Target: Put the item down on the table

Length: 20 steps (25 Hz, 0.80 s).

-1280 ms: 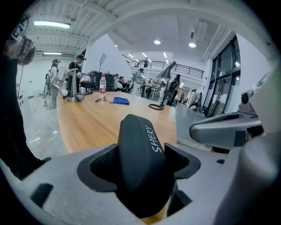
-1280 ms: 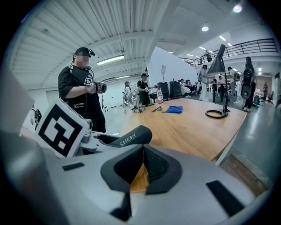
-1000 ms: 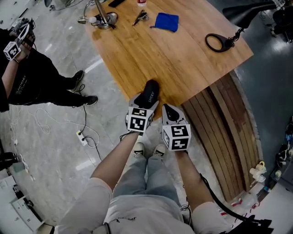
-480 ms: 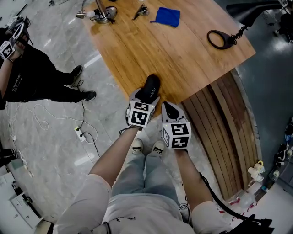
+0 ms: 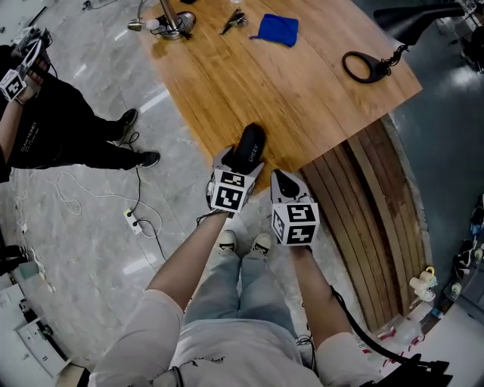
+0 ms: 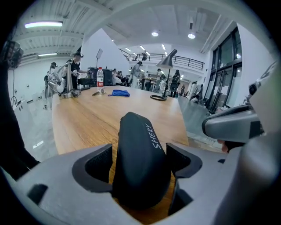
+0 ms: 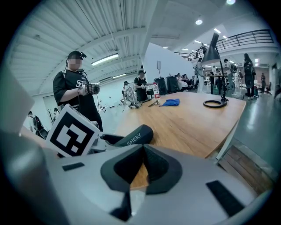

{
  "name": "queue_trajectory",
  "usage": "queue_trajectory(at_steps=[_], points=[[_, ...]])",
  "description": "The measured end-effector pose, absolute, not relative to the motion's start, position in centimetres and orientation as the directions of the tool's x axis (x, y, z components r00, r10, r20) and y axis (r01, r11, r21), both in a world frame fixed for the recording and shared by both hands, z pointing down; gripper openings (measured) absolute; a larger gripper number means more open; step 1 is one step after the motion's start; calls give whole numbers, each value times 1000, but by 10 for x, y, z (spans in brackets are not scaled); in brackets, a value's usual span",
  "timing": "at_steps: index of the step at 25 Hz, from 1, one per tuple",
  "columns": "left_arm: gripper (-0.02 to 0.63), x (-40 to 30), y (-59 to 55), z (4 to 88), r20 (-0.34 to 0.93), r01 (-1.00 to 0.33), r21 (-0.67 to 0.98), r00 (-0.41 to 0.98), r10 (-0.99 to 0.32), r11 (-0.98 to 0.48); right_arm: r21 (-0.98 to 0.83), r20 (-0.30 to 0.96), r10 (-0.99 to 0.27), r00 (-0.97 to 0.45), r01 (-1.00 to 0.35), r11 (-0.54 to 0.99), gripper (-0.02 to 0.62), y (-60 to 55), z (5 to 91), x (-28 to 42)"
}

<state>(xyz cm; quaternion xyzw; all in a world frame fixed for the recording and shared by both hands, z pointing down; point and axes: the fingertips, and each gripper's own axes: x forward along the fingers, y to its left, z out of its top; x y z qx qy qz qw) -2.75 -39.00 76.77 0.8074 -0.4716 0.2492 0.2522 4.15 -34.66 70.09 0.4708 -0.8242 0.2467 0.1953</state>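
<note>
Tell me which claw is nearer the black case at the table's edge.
Left. The left claw straddles the black case, its jaws having just been opening around it. The right claw, shut and empty, hangs beside the case, to its right.

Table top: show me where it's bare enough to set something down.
The widest bare stretch is the middle of the table, bordered by the black case at the near corner, the blue cloth and the black ring. The far edge is crowded, around the metal stand and the small tool.
</note>
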Motion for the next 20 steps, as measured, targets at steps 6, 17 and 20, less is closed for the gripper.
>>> queue_trajectory(at_steps=[6, 17, 20], points=[[371, -39, -386, 746, 627, -900, 168, 413, -660, -403, -221, 547, -689, -476, -876, 429, 5, -350, 689, 42], [224, -71, -307, 648, 619, -910, 134, 387, -684, -393, -206, 527, -708, -470, -879, 430, 5, -288, 609, 51], [147, -78, -280, 610, 580, -916, 114, 376, -723, -385, -212, 505, -725, -469, -881, 422, 5, -265, 582, 49]])
